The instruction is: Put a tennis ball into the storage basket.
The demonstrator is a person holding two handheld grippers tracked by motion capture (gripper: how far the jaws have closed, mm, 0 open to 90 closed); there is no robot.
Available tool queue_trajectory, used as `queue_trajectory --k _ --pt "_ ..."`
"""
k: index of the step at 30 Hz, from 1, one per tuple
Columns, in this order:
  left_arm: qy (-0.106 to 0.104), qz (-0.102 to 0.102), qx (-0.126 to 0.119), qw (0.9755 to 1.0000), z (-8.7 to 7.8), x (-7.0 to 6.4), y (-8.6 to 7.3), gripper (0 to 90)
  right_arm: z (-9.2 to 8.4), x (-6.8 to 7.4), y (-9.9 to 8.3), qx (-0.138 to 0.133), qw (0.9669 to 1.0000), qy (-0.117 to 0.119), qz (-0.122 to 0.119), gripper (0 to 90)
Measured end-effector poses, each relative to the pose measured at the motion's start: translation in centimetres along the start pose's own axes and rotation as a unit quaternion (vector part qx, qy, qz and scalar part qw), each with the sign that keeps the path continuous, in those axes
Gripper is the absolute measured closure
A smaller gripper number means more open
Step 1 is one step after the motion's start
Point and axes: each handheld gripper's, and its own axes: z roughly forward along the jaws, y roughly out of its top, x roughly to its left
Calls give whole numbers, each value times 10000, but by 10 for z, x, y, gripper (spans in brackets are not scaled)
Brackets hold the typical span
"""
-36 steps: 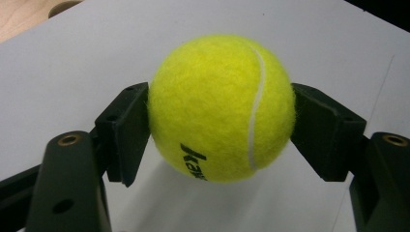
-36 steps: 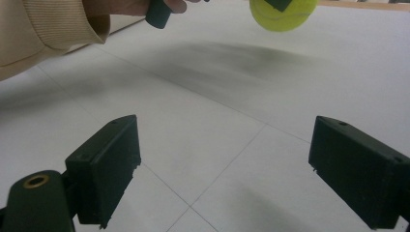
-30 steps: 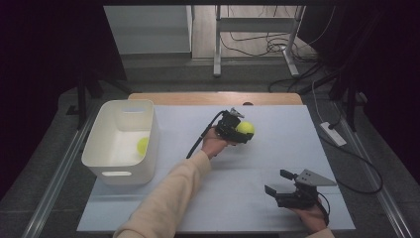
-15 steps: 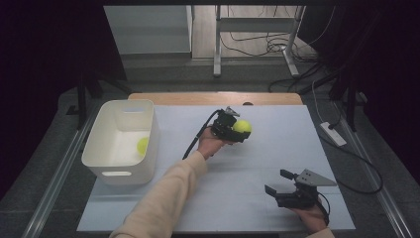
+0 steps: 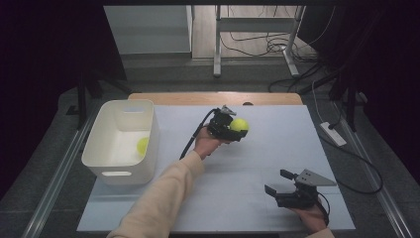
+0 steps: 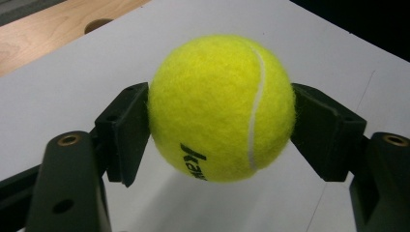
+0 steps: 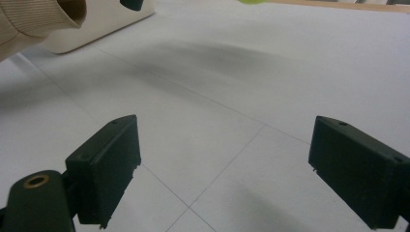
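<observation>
My left gripper holds a yellow tennis ball over the middle of the white table; both pads press on the ball, which hangs above the surface. A second yellow ball lies inside the white bin at the left. Near the front right edge my right gripper stands open, jaws wide apart over bare table with nothing between them.
A strip of bare wood runs along the table's far edge. A white power strip and cables lie on the floor at the right. A beige sleeve crosses the top left of the right gripper view.
The left hand has drifted slightly with the ball, still gripped. The right gripper has stayed put.
</observation>
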Motion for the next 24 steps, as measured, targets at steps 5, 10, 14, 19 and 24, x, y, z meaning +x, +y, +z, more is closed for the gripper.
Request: queue_trajectory --k 5,10,14,19,24 --pt "-19 -26 -66 10000 -5 1 -2 275 0 0 0 11 10000 -7 -3 116" --pt "-14 -4 -95 10000 -10 0 -3 275 0 0 0 14 10000 -9 -8 116" --pt "-10 8 -117 9999 -12 0 -3 275 0 0 0 20 10000 -21 -4 118" --pt "-24 51 -155 9999 -16 -2 -4 275 0 0 0 25 10000 -25 -6 118" --pt "-24 109 -167 9998 -22 -3 -4 275 0 0 0 16 10000 -23 -3 118"
